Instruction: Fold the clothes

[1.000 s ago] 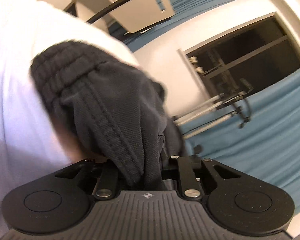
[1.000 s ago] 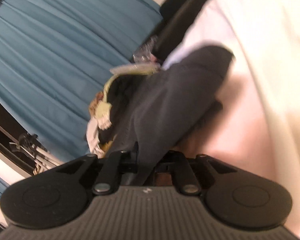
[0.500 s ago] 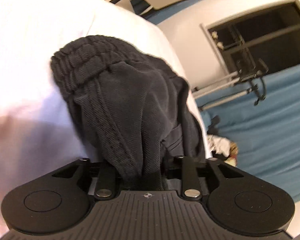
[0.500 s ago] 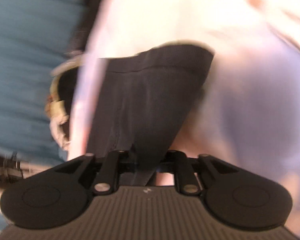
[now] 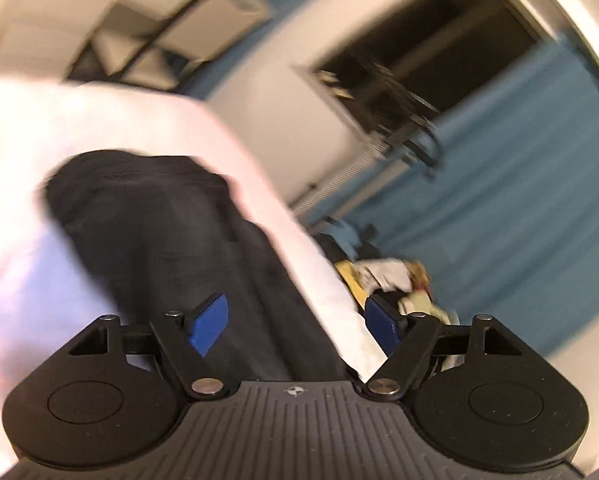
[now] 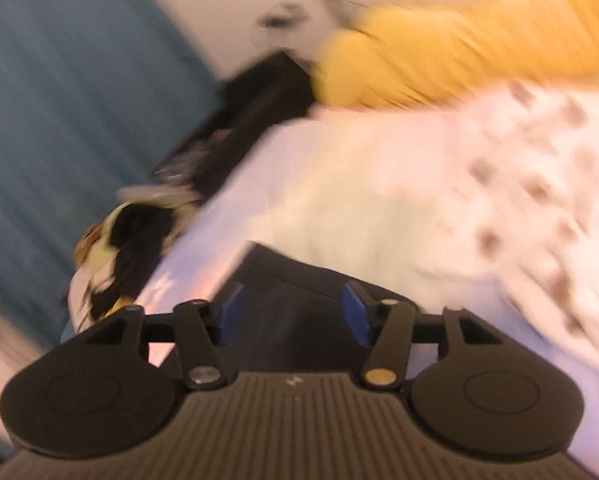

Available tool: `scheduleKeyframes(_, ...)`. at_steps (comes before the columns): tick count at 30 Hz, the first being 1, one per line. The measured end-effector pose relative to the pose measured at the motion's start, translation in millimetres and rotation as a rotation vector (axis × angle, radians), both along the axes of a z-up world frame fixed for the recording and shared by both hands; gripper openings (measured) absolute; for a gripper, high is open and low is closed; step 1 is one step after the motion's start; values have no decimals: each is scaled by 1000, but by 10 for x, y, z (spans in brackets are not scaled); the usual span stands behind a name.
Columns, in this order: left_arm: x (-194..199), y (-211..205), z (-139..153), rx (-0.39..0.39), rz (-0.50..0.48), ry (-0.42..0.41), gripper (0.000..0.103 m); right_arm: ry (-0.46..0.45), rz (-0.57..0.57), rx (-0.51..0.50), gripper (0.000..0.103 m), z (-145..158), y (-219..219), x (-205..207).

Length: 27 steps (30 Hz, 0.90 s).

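Note:
A dark grey garment (image 5: 155,236) lies spread on the white bed sheet (image 5: 51,132). In the left wrist view my left gripper (image 5: 297,326) is open, its blue pads (image 5: 209,322) apart above the garment's near end. In the right wrist view my right gripper (image 6: 291,312) is open, blue pads (image 6: 355,314) apart over another part of the dark garment (image 6: 295,276) on the sheet (image 6: 339,184). Both views are motion-blurred.
A pile of mixed clothes (image 5: 395,280) lies beside the bed, also in the right wrist view (image 6: 127,240). A yellow pillow (image 6: 451,44) and a spotted cover (image 6: 539,184) lie on the bed. Blue curtains (image 5: 519,184), a dark window (image 5: 419,48) and a wall surround.
Both grippers were shut on the dark garment and have opened, letting it drop onto the sheet. Both have pulled back and swung, so the views shifted.

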<state>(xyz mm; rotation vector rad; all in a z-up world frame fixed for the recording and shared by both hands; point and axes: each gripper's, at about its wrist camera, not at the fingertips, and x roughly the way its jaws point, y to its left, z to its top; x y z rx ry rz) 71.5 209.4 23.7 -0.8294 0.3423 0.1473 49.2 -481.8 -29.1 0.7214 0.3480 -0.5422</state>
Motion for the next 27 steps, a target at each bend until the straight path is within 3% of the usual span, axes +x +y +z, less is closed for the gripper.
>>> scheduleKeyframes(4, 444, -497, 3, 93, -138, 39, 79, 3, 247, -51, 57, 50, 393, 487)
scheduleKeyframes(7, 774, -830, -47, 251, -228, 83, 79, 5, 496, -134, 57, 43, 805, 867)
scheduleKeyframes(12, 1085, -1030, -389, 404, -282, 170, 79, 48, 745, -253, 63, -49, 1344, 1446)
scheduleKeyframes(14, 1120, -1024, -558, 435, -288, 219, 79, 75, 815, -320, 69, -139, 1504, 1605)
scheduleKeyframes(16, 1196, -980, -711, 401, -302, 270, 79, 93, 877, -414, 69, -216, 1660, 1705)
scheduleKeyframes(18, 1239, -964, -824, 380, -299, 295, 79, 69, 969, -551, 69, -254, 1858, 1758)
scheduleKeyframes(20, 1243, -1014, -859, 425, -297, 298, 79, 23, 1093, -679, 74, -275, 2045, 1809)
scheduleKeyframes(25, 1175, -1109, -883, 459, -242, 283, 80, 12, 1279, -685, 77, -368, 2309, 2003)
scheduleKeyframes(27, 1147, -1154, -881, 481, -246, 282, 80, 61, 1330, -683, 73, -435, 2403, 2110)
